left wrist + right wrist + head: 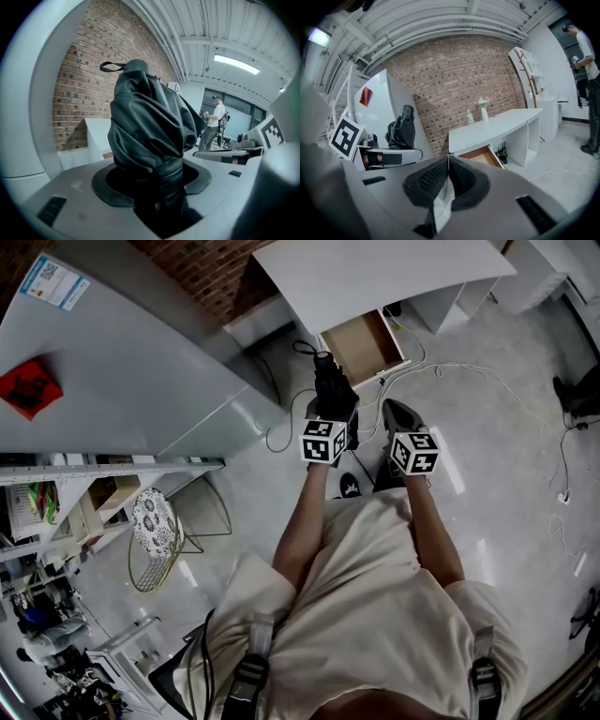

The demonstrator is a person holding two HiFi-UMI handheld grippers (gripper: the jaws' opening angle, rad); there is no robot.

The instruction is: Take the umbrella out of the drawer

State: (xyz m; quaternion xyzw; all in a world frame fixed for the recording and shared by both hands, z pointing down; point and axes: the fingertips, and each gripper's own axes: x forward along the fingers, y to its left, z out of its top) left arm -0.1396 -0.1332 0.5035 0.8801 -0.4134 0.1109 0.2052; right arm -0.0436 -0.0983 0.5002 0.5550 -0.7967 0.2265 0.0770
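Closest in, the left gripper has its fingers closed around the folded black umbrella. They pinch the gathered cloth low down, where a band cinches it. The rest of the bundle stands up beyond the fingers, topped by a thin strap loop. Beside it, the right gripper holds nothing, its fingers pressed together. The umbrella is in the air, clear of the open drawer under the white desk; the drawer shows only its wooden bottom.

I judge the umbrella light and easy to carry one-handed. Its slick, squashy cloth over a stiff core could let the folds slide in the grip. The firmest hold is probably across the banded part, where the cloth is tight on the shaft. The strap looks too thin and floppy to trust.

Counted: one umbrella, one strap loop, one open drawer, one desk, and two grippers, one of them loaded.
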